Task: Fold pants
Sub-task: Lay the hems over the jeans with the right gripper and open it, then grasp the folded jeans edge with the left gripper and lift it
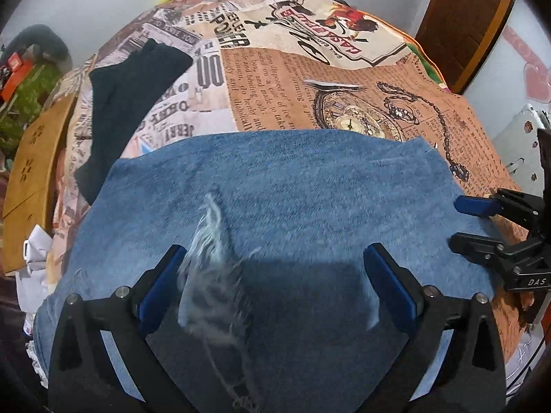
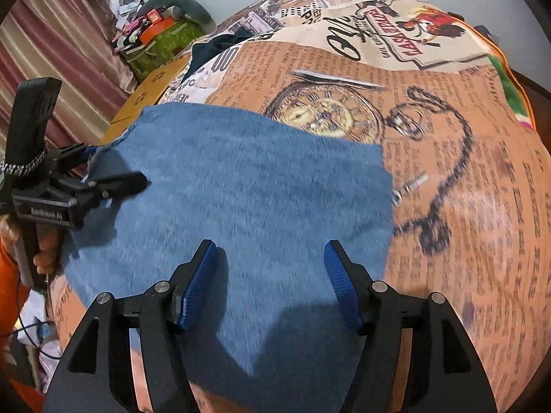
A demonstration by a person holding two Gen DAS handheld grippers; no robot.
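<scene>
Item: pants (image 1: 292,206), blue denim, lying flat on the printed bedspread (image 1: 344,96) | left gripper (image 1: 275,285) released, above frayed rip | right gripper (image 2: 272,282) released | Step: pinch hem edges evenly, fold straight | Obscured: waistband out of frame; layers possibly already doubled.

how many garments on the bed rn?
2. The blue jeans lie flat in front of both open grippers, left gripper, right gripper. A dark garment lies crumpled beyond the jeans toward the left edge of the bedsheet. Others may be hidden.
</scene>
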